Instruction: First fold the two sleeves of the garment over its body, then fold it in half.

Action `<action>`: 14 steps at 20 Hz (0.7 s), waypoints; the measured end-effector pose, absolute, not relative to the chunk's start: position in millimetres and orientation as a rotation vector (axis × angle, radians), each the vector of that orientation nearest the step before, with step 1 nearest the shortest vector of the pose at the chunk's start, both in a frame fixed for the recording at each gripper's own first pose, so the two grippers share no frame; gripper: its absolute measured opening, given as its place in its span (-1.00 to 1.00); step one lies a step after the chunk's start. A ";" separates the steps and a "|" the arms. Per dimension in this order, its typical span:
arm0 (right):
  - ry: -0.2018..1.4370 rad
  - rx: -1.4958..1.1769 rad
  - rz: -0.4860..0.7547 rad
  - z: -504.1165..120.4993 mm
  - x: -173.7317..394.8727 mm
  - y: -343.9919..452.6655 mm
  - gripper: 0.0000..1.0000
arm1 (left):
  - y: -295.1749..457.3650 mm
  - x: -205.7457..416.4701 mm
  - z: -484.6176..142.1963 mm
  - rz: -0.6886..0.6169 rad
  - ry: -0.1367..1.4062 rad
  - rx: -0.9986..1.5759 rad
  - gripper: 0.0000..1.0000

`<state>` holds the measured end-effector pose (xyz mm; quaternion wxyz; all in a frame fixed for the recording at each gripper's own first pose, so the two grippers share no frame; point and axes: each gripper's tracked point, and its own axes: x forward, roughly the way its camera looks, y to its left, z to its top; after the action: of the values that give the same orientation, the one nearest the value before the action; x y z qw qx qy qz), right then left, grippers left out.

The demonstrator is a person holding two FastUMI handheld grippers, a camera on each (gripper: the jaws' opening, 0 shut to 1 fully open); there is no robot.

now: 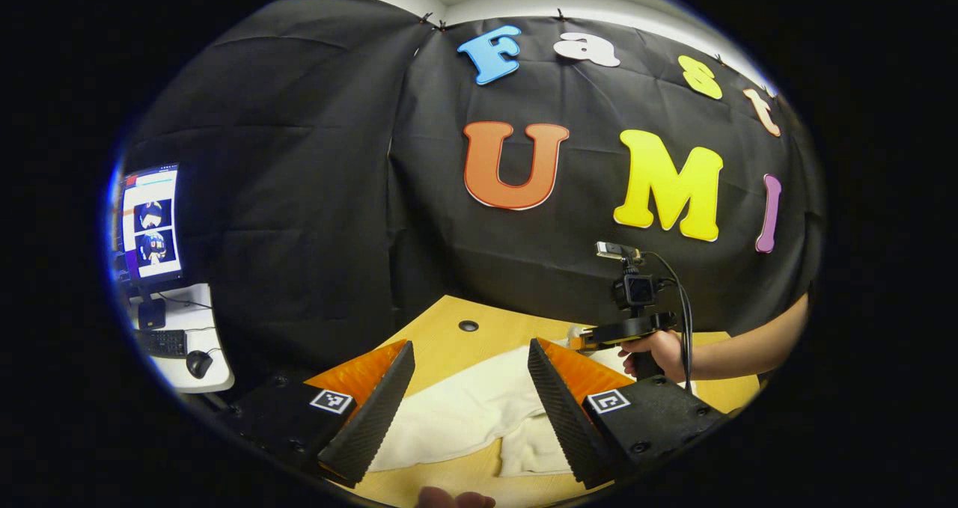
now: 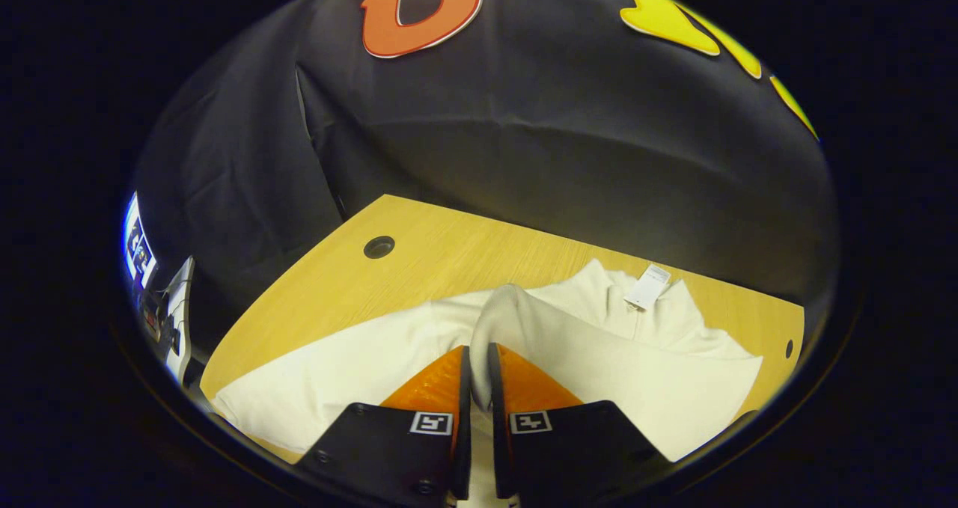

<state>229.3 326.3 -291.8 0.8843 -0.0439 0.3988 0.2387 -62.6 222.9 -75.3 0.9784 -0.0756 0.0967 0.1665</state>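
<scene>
Your right gripper (image 2: 479, 358) pinches a raised sleeve (image 2: 503, 321) of the white garment (image 2: 359, 366) on the table (image 2: 449, 257). Your left gripper (image 1: 470, 377) hangs wide open above it.

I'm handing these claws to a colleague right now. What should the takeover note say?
Right claw: shut on a lifted fold of the white garment, apparently a sleeve, above the body.
Left claw: open, empty, hovering over the garment's edge.
Garment lies on the wooden table, tag showing at the collar.
Done: one sleeve picked up.
Left: lay it down, fold the other sleeve, then halve.
</scene>
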 end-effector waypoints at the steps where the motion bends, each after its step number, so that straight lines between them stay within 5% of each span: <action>1: 0.834 -0.072 0.504 -291.2 227.8 329.9 -0.65 | 226.0 -64.9 -78.5 0.341 0.203 -0.155 0.94; 5: 0.818 -0.086 0.518 -290.8 221.8 331.3 -0.09 | 234.4 -70.0 -83.1 0.351 0.214 -0.146 0.95; 6: 0.816 -0.077 0.525 -286.9 216.9 331.2 -0.16 | 235.5 -70.9 -84.1 0.349 0.213 -0.137 0.95; 8: 0.788 -0.071 0.529 -274.8 210.3 322.0 0.27 | 234.5 -72.1 -85.4 0.337 0.208 -0.104 0.96; 14: 0.633 -0.022 0.513 -201.6 172.9 275.0 0.59 | 220.8 -80.4 -84.4 0.253 0.191 -0.030 0.95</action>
<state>172.9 275.0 -201.6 0.9181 -0.0105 0.3080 0.2494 -80.4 220.8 -84.4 0.9874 -0.0151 0.0949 0.1260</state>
